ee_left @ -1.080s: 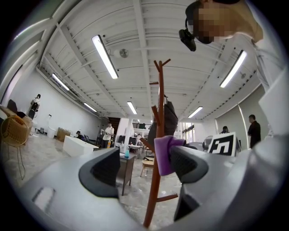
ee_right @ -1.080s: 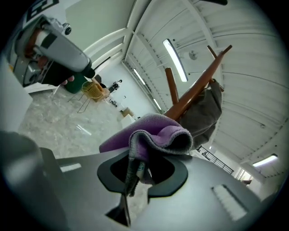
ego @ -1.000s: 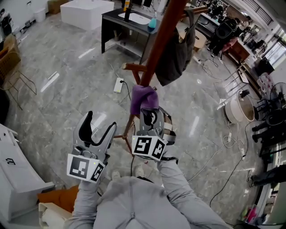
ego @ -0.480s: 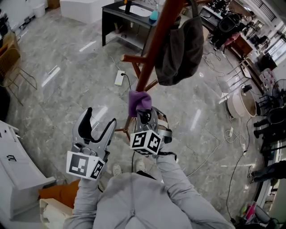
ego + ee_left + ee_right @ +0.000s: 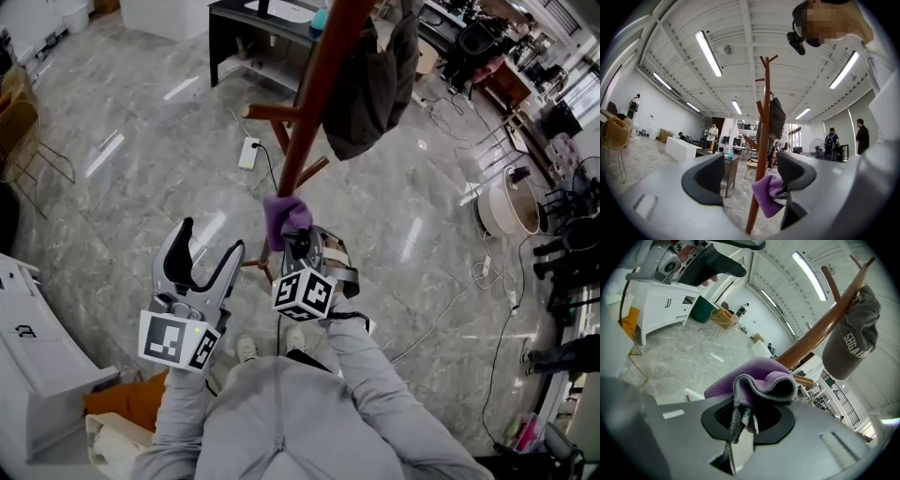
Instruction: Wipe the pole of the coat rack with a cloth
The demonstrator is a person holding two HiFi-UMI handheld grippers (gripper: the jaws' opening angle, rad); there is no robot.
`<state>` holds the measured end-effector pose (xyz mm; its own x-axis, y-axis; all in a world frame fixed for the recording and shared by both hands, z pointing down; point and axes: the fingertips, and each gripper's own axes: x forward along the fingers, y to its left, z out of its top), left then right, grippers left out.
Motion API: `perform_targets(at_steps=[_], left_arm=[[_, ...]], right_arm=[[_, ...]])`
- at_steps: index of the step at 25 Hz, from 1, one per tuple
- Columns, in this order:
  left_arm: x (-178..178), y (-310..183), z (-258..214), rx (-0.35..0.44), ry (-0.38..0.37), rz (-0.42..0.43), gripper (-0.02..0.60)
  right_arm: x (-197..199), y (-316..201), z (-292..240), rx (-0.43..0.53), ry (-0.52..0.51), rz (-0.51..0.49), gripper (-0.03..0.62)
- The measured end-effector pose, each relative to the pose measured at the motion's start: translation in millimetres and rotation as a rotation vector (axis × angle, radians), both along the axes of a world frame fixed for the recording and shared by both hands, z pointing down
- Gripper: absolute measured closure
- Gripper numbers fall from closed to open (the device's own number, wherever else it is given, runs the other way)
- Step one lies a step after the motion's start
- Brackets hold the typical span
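Mid-wipe, I judge: the right gripper [image 5: 298, 242] clamps the cloth [image 5: 284, 214] against the lower pole [image 5: 309, 122]. The left gripper [image 5: 210, 242], beside the pole, gapes empty. Next, the cloth should slide along the pole, pressed firmly.

Bright, even light from ceiling strip lights [image 5: 708, 51]; glare streaks on glossy floor [image 5: 108, 155]; gripper views fisheye, dark corners.
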<state>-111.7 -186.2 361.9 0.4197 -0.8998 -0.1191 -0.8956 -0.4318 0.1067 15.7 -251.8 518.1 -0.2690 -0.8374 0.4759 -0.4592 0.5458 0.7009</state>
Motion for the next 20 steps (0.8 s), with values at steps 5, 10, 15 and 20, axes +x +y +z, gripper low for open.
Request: perform_targets(at_steps=[5, 10, 15, 20], left_arm=[[4.6, -2.6, -2.9, 0.003, 0.001, 0.006, 0.201], [-0.2, -7.0, -10.1, 0.015, 0.007, -0.009, 0.201], [-0.8, -7.3, -15.6, 0.036, 0.01, -0.016, 0.201], [-1.7, -6.3, -26.6, 0.064, 0.011, -0.022, 0.201]], right_arm=[[5.1, 7.8, -21.1, 0.036, -0.046, 0.003, 0.542], [11.1, 35.6, -92.4, 0.143, -0.193, -0.026, 0.542], [11.6, 66.9, -166.5, 0.256, -0.371, -0.08, 0.542], [10.3, 83.3, -273.2, 0.473, -0.5, -0.129, 0.542]])
